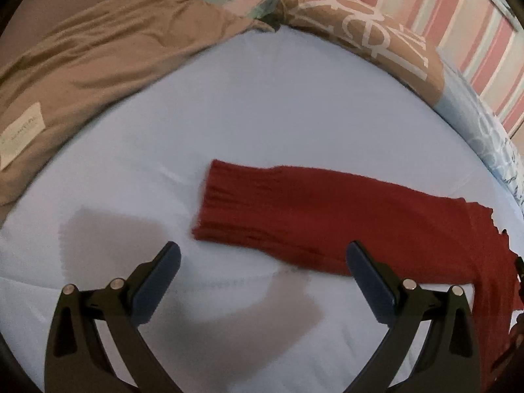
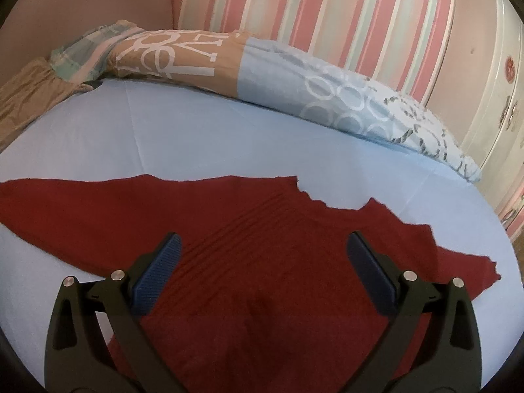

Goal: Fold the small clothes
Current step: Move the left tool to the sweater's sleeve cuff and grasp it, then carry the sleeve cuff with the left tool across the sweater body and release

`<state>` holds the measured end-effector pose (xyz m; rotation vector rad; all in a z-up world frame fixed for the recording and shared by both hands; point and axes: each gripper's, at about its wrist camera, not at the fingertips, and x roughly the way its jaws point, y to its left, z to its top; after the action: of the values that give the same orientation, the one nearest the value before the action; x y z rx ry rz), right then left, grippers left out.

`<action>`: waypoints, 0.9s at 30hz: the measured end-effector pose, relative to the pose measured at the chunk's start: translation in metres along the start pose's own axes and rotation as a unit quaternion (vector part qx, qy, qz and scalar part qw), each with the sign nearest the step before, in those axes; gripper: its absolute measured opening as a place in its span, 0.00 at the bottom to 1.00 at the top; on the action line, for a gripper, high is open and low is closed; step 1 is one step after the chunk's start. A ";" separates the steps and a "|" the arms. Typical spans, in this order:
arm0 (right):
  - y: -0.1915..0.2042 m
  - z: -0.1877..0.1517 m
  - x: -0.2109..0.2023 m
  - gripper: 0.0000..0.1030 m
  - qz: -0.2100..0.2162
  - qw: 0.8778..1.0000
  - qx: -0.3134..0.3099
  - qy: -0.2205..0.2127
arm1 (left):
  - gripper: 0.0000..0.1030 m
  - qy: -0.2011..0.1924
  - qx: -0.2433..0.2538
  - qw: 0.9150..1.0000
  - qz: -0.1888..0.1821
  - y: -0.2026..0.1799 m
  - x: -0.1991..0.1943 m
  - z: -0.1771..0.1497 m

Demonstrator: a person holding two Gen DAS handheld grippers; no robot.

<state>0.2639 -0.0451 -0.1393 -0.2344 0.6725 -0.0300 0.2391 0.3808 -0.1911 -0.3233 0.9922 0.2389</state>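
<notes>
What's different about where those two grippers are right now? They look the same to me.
The left gripper sits over the bare light-blue sheet, with the red knitted garment's ribbed cuff end just ahead of it. The right gripper sits over the garment's wide body, red cloth filling the gap between its fingers. The left one casts a clear shadow on the sheet; the right one's falls on the cloth. Both are open, holding nothing.

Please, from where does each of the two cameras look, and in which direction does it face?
Left wrist: sits on the left gripper, above the blue sheet, facing the red sweater's sleeve; both open fingers show.
Right wrist: sits on the right gripper, over the red sweater, facing the striped wall; both open fingers show.
Shared: sweater, sheet, patterned pillow, tan fabric.
</notes>
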 end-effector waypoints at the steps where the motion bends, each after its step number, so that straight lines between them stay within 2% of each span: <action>1: 0.001 0.000 -0.001 0.97 0.001 1.000 -0.003 0.000 | 0.98 0.004 0.001 1.000 0.000 -0.001 0.003 0.000; 3: 0.002 0.001 -0.002 0.97 -0.001 1.000 -0.011 -0.003 | 0.98 0.007 0.006 1.000 0.003 -0.003 0.011 0.002; 7: 0.004 -0.001 -0.006 0.97 -0.015 0.999 -0.029 -0.010 | 0.88 -0.005 -0.005 1.000 0.002 -0.005 0.018 0.015; 9: 0.005 -0.002 -0.009 0.97 -0.023 0.999 -0.041 -0.012 | 0.79 -0.012 -0.020 1.000 -0.003 -0.001 0.019 0.018; 11: 0.005 -0.002 -0.012 0.97 -0.034 0.998 -0.059 -0.015 | 0.58 -0.019 -0.042 0.999 -0.003 0.006 0.020 0.020; 12: 0.005 -0.002 -0.013 0.97 -0.036 0.997 -0.066 -0.016 | 0.56 -0.019 -0.051 0.999 -0.001 0.009 0.022 0.019; 14: 0.004 -0.002 -0.014 0.97 -0.043 0.996 -0.078 -0.018 | 0.43 -0.023 -0.058 0.998 0.004 0.012 0.020 0.018; 15: 0.003 -0.002 -0.013 0.97 -0.045 0.996 -0.079 -0.017 | 0.40 -0.021 -0.056 0.998 0.004 0.012 0.019 0.019; 16: 0.001 -0.002 -0.011 0.97 -0.044 0.996 -0.077 -0.014 | 0.32 -0.019 -0.050 0.999 0.004 0.011 0.019 0.019; 17: -0.001 -0.002 -0.010 0.97 -0.041 0.997 -0.072 -0.010 | 0.19 -0.017 -0.044 0.999 0.003 0.009 0.021 0.021; 20: -0.007 -0.004 -0.007 0.97 -0.030 0.998 -0.049 0.001 | 0.11 -0.021 -0.026 0.999 0.002 0.004 0.021 0.018; 27: -0.027 -0.006 -0.006 0.97 -0.016 0.999 -0.040 0.003 | 0.10 -0.027 0.042 0.999 -0.010 -0.033 0.007 0.004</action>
<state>0.2571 -0.0721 -0.1339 -0.3211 0.6763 -0.0341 0.2573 0.3523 -0.1901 -0.2481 0.9432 0.1857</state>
